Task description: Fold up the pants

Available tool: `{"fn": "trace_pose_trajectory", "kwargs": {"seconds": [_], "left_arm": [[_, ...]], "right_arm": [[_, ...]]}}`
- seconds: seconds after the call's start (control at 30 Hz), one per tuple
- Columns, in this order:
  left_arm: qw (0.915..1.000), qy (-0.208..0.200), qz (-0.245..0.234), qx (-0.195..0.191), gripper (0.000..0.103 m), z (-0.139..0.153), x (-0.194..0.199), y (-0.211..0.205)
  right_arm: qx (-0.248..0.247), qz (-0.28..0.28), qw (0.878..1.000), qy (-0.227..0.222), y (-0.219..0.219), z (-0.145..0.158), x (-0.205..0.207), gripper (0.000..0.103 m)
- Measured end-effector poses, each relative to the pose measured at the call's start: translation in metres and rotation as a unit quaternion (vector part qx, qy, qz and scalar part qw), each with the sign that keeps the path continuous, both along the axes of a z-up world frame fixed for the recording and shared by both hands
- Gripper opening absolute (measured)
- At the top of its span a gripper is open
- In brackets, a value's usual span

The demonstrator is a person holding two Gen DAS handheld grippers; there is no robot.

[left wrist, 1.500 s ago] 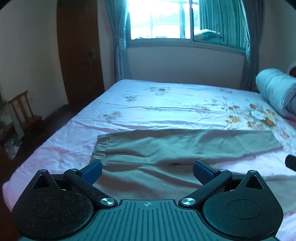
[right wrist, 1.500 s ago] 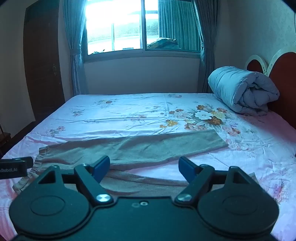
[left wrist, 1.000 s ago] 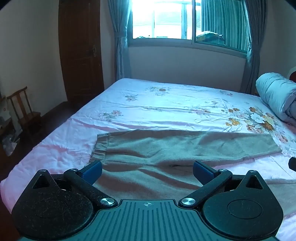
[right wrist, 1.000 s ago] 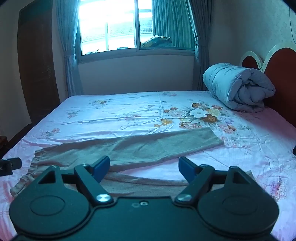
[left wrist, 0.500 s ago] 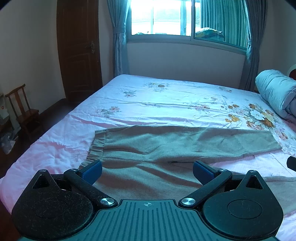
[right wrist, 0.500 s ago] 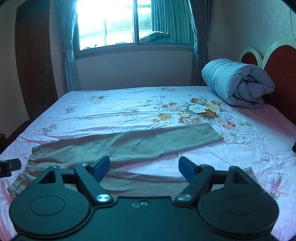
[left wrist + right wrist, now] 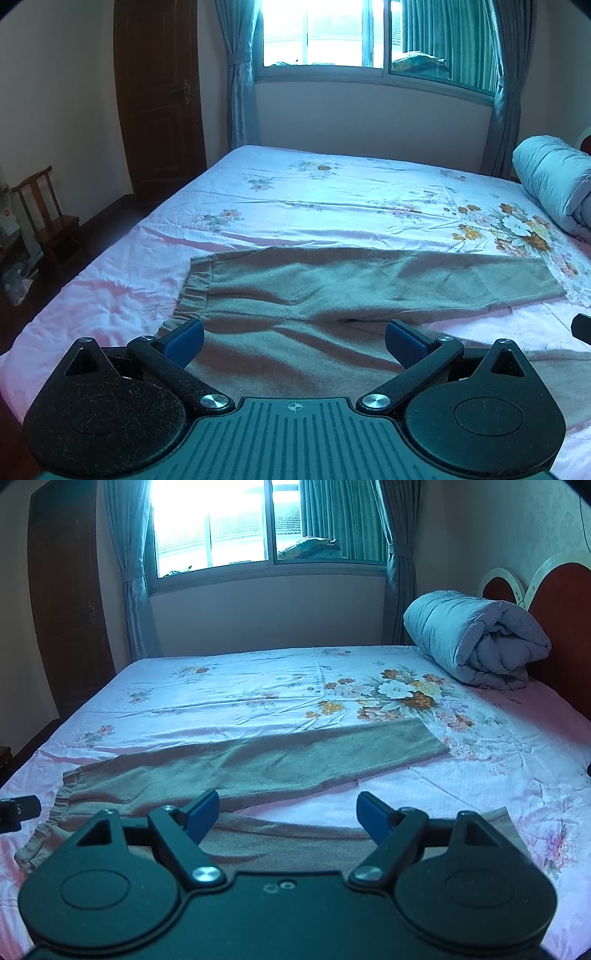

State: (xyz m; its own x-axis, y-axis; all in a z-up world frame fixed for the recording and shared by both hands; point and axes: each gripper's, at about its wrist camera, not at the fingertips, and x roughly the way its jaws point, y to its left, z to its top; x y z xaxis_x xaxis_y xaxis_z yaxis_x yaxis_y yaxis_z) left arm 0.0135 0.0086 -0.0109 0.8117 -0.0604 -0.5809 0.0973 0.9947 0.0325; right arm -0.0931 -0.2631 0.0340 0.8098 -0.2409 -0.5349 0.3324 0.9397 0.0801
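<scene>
The fingers (image 7: 183, 341) of the left gripper (image 7: 293, 339) are spread wide with nothing between them, blue pads facing each other across the tan cloth below. The right gripper (image 7: 286, 814) is likewise parted wide, its fingers (image 7: 203, 812) holding nothing. Both tools are held low and roughly level near the near edge of the bed (image 7: 332, 206), pointing across it toward the window (image 7: 325, 33). Whether either one touches the fabric cannot be told.

The pants (image 7: 369, 284) lie flat on the floral pink bedsheet, stretched sideways across the near part of the bed. The elastic waistband (image 7: 195, 291) is on the left; the two legs run to the right. The far leg (image 7: 332, 753) lies straight and smooth, its cuff ending near the flower print. The near leg (image 7: 314, 838) lies beside it, closer to the grippers, with a strip of sheet showing between the legs in the right wrist view. The left gripper is over the seat and waist end; the right gripper is over the near leg, further toward the cuffs.

A rolled grey duvet (image 7: 476, 638) rests at the headboard (image 7: 561, 602) end, well apart from the pants. A dark wooden door (image 7: 159, 99) and a small wooden chair (image 7: 48, 218) stand to the left of the bed.
</scene>
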Motion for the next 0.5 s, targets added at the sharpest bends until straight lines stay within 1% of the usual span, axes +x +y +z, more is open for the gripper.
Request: {"fn": "trace_pose_trajectory", "kwargs": {"seconds": [0.5], "left_arm": [[1.0, 0.005, -0.001, 0.003, 0.103, -0.0026, 0.0011, -0.0021]], "right_arm": [[0.008, -0.001, 1.0, 0.006, -0.0034, -0.0048, 0.0036, 0.075]]}}
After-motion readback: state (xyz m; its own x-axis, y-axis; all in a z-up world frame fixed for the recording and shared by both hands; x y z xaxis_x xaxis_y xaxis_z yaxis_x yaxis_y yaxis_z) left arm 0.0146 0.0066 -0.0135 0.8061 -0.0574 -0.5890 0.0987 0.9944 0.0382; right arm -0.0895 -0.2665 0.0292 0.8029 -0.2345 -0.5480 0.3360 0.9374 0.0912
